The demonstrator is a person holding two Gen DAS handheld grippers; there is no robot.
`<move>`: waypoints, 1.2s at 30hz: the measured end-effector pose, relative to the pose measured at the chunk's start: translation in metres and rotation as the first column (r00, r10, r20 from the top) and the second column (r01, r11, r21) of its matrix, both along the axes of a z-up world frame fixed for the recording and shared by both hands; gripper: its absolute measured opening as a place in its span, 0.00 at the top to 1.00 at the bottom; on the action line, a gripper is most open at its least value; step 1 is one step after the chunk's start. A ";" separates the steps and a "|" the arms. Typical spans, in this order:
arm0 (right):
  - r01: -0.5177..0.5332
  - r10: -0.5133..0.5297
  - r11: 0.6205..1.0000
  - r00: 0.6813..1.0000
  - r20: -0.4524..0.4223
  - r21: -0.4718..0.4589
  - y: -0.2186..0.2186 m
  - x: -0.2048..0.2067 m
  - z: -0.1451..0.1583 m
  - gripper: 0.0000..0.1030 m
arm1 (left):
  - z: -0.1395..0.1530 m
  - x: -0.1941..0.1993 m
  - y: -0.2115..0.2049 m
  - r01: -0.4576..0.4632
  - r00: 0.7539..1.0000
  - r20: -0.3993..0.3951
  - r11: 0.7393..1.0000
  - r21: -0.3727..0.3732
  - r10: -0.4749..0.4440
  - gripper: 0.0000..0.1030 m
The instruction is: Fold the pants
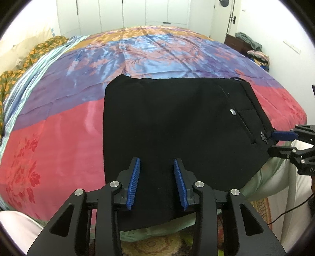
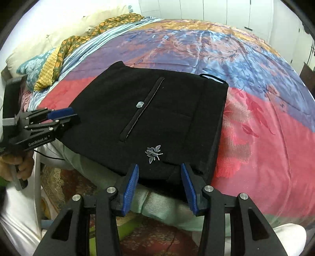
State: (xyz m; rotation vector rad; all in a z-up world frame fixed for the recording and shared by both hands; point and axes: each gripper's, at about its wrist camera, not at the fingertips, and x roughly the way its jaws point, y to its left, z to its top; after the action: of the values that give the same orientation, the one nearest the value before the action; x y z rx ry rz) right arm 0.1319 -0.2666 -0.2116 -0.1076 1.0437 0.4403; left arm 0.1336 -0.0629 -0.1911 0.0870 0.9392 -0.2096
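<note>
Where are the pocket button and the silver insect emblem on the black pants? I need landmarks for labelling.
pocket button (image 2: 140, 104), right wrist view, centre of the button.
silver insect emblem (image 2: 153, 154), right wrist view, middle of its body.
black pants (image 1: 167, 122), left wrist view, plain middle fabric.

Home bedroom. Big bed (image 1: 59, 122) fills both views, satin quilt (image 2: 256, 126) in red, purple, blue and orange bands with floral print. Pillows (image 2: 49, 45) and a crumpled floral sheet (image 1: 39, 49) at the head end. White wardrobe doors (image 1: 137, 13) along the far wall, door (image 1: 236, 19) with a handle in the corner. Dark cabinet (image 1: 236, 43) beside it, clothes piled on top. Patterned rug (image 2: 65, 185) on the floor by the bed.
</note>
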 end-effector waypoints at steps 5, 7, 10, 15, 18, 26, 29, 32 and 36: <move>0.011 -0.010 0.999 1.000 -0.027 0.037 -0.006 0.005 0.012 0.56 | 0.000 0.000 0.002 -0.007 1.000 -0.004 1.000 -0.011 0.007 0.64; 0.029 -0.027 0.998 0.999 -0.032 0.052 -0.009 0.006 0.026 0.57 | 0.000 0.000 0.002 -0.010 1.000 -0.004 1.000 -0.012 0.010 0.64; 0.030 -0.033 0.997 0.999 0.040 0.068 -0.007 0.000 0.053 0.57 | 0.000 0.000 0.002 -0.008 1.000 -0.003 1.000 -0.009 0.008 0.64; -0.045 0.035 0.993 0.995 0.095 0.107 0.016 -0.003 0.063 0.57 | 0.000 -0.001 0.000 -0.003 1.000 0.000 1.000 0.001 0.003 0.64; -0.006 0.010 0.998 0.998 -0.057 0.065 0.020 0.008 0.017 0.58 | 0.000 -0.002 0.001 0.002 1.000 -0.008 1.000 -0.012 -0.002 0.62; 0.028 -0.020 0.994 0.997 -0.070 0.107 0.011 0.006 -0.002 0.61 | 0.009 0.005 0.008 -0.020 0.998 -0.063 0.994 -0.107 0.014 0.53; 0.032 -0.024 0.992 0.997 -0.074 0.118 0.014 0.005 -0.004 0.61 | 0.018 0.030 0.024 -0.072 0.994 -0.100 0.976 -0.206 0.052 0.53; 0.028 -0.020 0.993 0.997 -0.070 0.113 0.014 0.005 -0.005 0.61 | 0.022 0.064 0.025 -0.065 0.994 -0.101 0.985 -0.157 0.050 0.50; 0.025 -0.019 0.994 0.998 -0.060 0.109 0.012 0.004 -0.004 0.61 | -0.002 0.112 0.017 -0.050 0.989 -0.138 0.998 -0.027 0.046 0.51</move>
State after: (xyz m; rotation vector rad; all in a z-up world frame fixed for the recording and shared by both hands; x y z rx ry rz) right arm 0.1364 -0.2546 -0.2160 0.0148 1.0752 0.4819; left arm 0.2455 -0.0462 -0.1933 0.0220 1.0734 -0.1872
